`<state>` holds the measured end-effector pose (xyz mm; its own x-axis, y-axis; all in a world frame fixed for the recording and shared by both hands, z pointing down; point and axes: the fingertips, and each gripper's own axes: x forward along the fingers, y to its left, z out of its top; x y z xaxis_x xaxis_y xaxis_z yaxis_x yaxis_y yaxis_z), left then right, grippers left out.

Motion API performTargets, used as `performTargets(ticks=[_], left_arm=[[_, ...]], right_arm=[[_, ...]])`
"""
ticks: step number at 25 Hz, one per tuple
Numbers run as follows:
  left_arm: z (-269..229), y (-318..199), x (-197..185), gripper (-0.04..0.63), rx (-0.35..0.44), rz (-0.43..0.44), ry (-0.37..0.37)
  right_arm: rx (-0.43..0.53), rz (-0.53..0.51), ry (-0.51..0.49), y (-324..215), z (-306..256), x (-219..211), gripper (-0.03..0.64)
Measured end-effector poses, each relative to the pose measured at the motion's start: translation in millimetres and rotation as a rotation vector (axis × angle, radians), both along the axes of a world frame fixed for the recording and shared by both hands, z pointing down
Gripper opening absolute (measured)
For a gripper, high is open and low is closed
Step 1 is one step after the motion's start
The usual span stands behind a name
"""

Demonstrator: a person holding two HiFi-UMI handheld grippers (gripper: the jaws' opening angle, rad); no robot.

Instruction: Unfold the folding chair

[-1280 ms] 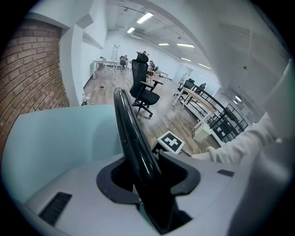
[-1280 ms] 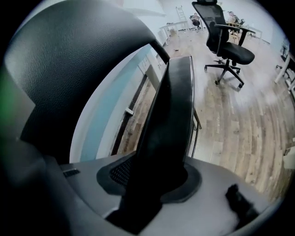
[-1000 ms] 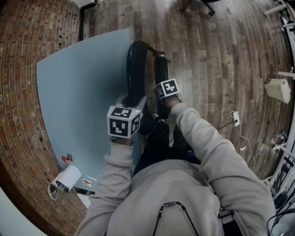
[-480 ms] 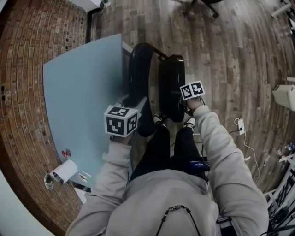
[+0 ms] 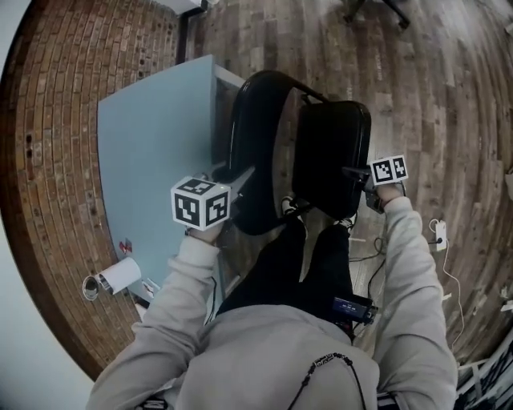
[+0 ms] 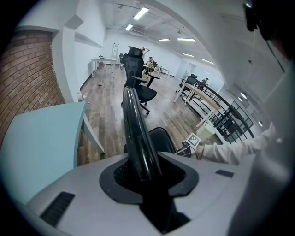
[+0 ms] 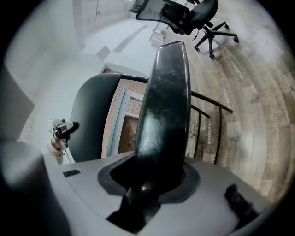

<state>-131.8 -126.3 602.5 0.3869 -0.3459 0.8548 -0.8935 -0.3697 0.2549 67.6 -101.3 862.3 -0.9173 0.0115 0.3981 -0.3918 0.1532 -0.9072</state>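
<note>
Head view: folding chair (image 5: 256, 120) on the floor (image 5: 433, 96), just beside the blue bench (image 5: 152, 160). Its seat (image 5: 333, 152) has swung clear of the backrest (image 5: 248, 160) within the last second, likely half unfolded.
Left gripper view: left hand-held gripper (image 6: 147, 171) jaws have just been closing, now clamped on the backrest edge.
Right gripper view: right hand-held gripper (image 7: 147, 180) part open, gripping the seat edge.

One black folding chair (image 5: 329, 160) between two grippers, the left gripper (image 5: 234, 179) and the right gripper (image 5: 358, 173). One pale blue table (image 5: 152, 152) beside the left gripper. One white roll (image 5: 120, 276). One office chair (image 7: 193, 14).
</note>
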Motion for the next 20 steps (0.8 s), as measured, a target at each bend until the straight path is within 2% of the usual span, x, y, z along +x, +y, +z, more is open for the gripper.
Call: performTargets(ticks=[5,12,20], left_arm=[[15.7,1.5,13.4,0.109,-0.036,-0.009,-0.002],[39.9,4.6,24.0,0.088,-0.081,-0.069,0.067],[72.5,6.1,28.0,0.08,-0.141,-0.081,0.118]], right_arm=[[0.005,0.026,-0.127,8.1,23.1,40.0,0.137],[0.018,0.068,-0.276,17.7,77.3,94.9,0.137],[0.024,0.136,-0.457,18.8,112.8,140.1,0.135]])
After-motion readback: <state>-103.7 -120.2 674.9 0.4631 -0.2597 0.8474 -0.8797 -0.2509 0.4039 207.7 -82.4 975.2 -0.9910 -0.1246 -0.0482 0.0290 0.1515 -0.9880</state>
